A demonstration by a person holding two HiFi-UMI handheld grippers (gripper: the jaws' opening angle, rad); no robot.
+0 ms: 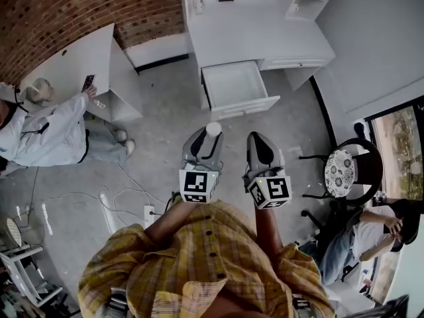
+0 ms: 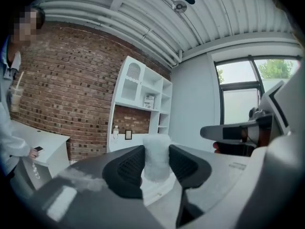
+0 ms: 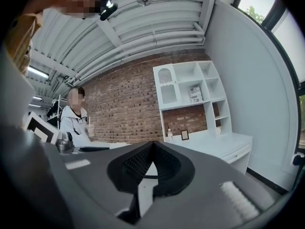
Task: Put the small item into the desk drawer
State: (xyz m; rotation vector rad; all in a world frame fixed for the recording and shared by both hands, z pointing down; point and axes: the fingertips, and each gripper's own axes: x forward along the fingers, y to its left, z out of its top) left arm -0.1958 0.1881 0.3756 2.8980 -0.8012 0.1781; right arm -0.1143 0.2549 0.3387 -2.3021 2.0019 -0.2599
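- Two grippers are held side by side over the grey floor (image 1: 165,111), in front of the person in the yellow plaid shirt (image 1: 199,264)
- Left gripper (image 1: 212,135): jaws pressed on the small item (image 1: 213,128); it is a pale, whitish cylinder standing upright between the pads, its top poking above them
- Right gripper (image 1: 256,138): jaws brought fully together; nothing between them
- Desk drawer (image 1: 245,106): pulled out from the white desk (image 1: 265,38), straight ahead of both grippers; the item is in the air short of it, well apart from its front
- Behind the desk runs a brick wall (image 1: 66,12); a white shelf unit (image 2: 140,104) rises over the desk
- One person in a white jacket (image 1: 46,134) stands at a second white table (image 1: 79,61) to the left; another person (image 1: 358,237) sits on the right, near a black chair (image 1: 341,171) with a patterned seat
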